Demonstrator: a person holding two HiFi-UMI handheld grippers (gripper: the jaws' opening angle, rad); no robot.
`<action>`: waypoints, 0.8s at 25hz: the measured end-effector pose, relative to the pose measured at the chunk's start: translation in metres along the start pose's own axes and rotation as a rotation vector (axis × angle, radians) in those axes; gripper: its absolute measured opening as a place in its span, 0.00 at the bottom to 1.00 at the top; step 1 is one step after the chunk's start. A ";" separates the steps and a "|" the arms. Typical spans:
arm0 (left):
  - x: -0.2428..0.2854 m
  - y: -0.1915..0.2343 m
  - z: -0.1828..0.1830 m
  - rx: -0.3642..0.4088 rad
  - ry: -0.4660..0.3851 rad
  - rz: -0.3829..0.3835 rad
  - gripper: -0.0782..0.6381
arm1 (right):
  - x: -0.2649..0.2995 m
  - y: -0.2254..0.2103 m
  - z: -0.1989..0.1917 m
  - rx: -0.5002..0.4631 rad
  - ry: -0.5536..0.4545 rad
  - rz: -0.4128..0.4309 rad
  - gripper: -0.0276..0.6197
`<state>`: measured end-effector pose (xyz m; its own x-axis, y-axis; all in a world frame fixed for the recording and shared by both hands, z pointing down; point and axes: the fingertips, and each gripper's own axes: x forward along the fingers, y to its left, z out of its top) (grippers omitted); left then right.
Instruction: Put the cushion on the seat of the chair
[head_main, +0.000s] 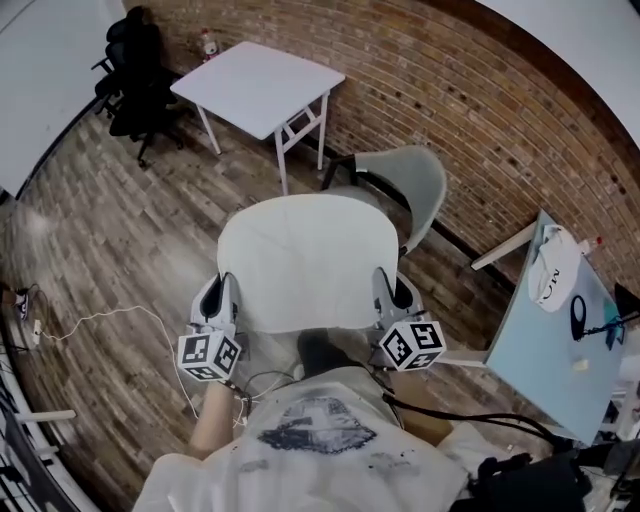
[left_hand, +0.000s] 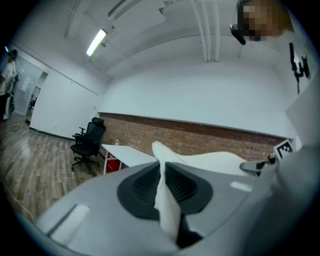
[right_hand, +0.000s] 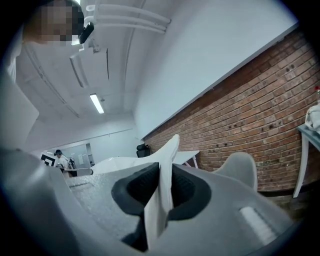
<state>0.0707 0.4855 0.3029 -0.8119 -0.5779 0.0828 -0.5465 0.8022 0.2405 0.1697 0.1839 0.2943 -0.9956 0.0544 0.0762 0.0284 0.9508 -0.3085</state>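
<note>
A flat white cushion (head_main: 307, 262) hangs level in front of me, held by both side edges. My left gripper (head_main: 218, 299) is shut on its left edge, and the cushion (left_hand: 165, 200) shows pinched between the dark pads. My right gripper (head_main: 392, 297) is shut on the right edge, where the cushion (right_hand: 161, 200) again runs between the pads. Just beyond the cushion stands the grey chair (head_main: 408, 180), its backrest toward the brick wall; the cushion hides most of its seat. In the right gripper view the chair's backrest (right_hand: 240, 170) rises ahead.
A white folding table (head_main: 258, 86) stands against the brick wall behind the chair. A black office chair (head_main: 135, 80) sits at the far left. A pale blue table (head_main: 548, 330) with small items is on my right. A white cable (head_main: 100, 320) lies on the wood floor.
</note>
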 end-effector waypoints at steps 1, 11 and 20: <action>0.012 0.002 0.001 0.004 0.004 -0.011 0.14 | 0.008 -0.005 0.000 0.005 -0.004 -0.011 0.12; 0.201 -0.007 0.012 0.055 0.075 -0.151 0.14 | 0.107 -0.105 0.020 0.073 -0.058 -0.151 0.12; 0.361 -0.068 0.005 0.080 0.154 -0.310 0.14 | 0.148 -0.212 0.055 0.091 -0.091 -0.325 0.12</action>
<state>-0.1868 0.2232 0.3121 -0.5678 -0.8067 0.1639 -0.7813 0.5908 0.2013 0.0115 -0.0261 0.3187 -0.9552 -0.2782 0.1010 -0.2957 0.8826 -0.3654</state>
